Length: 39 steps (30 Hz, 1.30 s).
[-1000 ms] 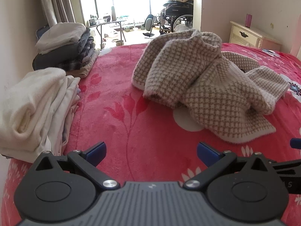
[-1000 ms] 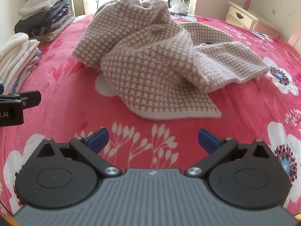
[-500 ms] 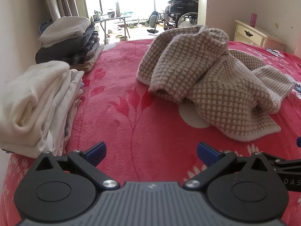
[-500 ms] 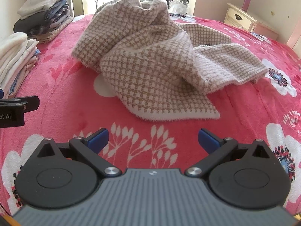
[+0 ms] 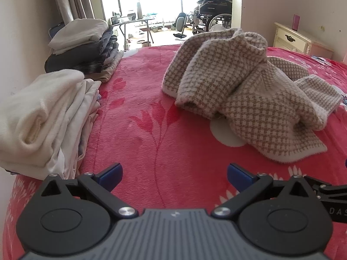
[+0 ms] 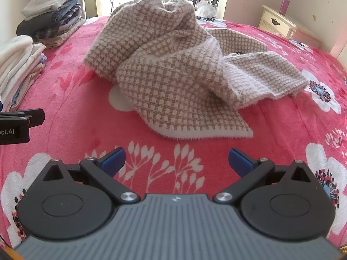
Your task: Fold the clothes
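Where the left hand-held gripper edges into the right view, its side reads "oot.AI"; the left view shows "DAS" on the right hand-held gripper. Both are spread wide, holding nothing. One crumpled checked sweater lies mid-bed; two folded clothes stacks sit along the left wall.

1. The crumpled sweater, centre frame, is a beige-and-white houndstooth check with a white hem.
2. The blanket under it is pink-red with white flowers and darker red stems.
3. The near stack of clothes, left of frame, is cream and white.
4. The far stack, upper left, is grey, dark blue and tan.
5. Both grippers' fingertips are blue on black arms.
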Each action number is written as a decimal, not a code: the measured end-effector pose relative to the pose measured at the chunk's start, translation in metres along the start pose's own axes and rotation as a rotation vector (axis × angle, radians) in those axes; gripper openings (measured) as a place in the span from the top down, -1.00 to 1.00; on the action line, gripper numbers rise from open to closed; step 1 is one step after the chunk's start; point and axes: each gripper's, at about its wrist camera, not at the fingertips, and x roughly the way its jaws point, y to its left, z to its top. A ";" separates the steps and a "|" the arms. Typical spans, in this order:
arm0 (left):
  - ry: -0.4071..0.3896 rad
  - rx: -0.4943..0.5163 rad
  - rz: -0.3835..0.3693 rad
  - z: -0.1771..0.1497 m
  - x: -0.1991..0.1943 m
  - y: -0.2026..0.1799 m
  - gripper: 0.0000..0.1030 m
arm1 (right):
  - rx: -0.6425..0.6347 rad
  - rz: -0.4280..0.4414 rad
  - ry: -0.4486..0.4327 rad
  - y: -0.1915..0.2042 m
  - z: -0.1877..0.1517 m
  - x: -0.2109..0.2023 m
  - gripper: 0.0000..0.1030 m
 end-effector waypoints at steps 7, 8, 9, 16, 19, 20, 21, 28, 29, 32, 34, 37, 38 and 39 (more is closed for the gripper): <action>0.002 0.006 -0.003 0.000 0.001 -0.002 -1.00 | 0.000 -0.001 0.003 0.000 -0.001 0.000 -0.97; 0.001 0.006 -0.004 -0.001 -0.001 -0.001 -1.00 | 0.001 -0.001 0.003 0.000 -0.001 0.000 -0.97; 0.001 0.006 -0.004 -0.001 0.000 -0.001 -1.00 | 0.001 -0.001 0.003 0.000 -0.001 0.000 -0.97; 0.001 0.006 -0.008 -0.001 0.000 -0.003 -1.00 | 0.003 -0.004 0.002 0.000 -0.001 0.000 -0.97; -0.001 0.005 -0.010 -0.001 -0.001 -0.002 -1.00 | 0.004 -0.005 0.002 0.000 -0.001 0.000 -0.97; -0.001 0.005 -0.010 -0.001 -0.001 -0.002 -1.00 | 0.004 -0.006 0.003 0.000 -0.001 0.001 -0.97; -0.001 0.004 -0.010 -0.001 -0.001 -0.002 -1.00 | 0.005 -0.006 0.003 0.000 -0.001 0.001 -0.97; -0.001 0.003 -0.009 -0.002 -0.001 -0.001 -1.00 | 0.006 -0.007 0.006 0.000 0.000 0.000 -0.97; -0.001 0.003 -0.010 -0.002 -0.001 -0.001 -1.00 | 0.007 -0.007 0.007 0.000 0.000 0.000 -0.97; -0.001 0.002 -0.010 -0.002 -0.001 -0.001 -1.00 | 0.008 -0.007 0.009 0.001 0.000 0.000 -0.97; -0.001 0.003 -0.011 -0.002 -0.001 -0.001 -1.00 | 0.009 -0.008 0.010 0.001 -0.001 0.001 -0.97; -0.001 0.004 -0.011 -0.002 -0.001 -0.001 -1.00 | 0.010 -0.008 0.011 0.001 -0.001 0.001 -0.97; -0.001 0.003 -0.011 -0.002 -0.001 -0.001 -1.00 | 0.010 -0.008 0.011 0.001 -0.001 0.001 -0.97; -0.001 0.002 -0.012 -0.002 -0.001 -0.001 -1.00 | 0.010 -0.008 0.012 0.001 -0.001 0.001 -0.97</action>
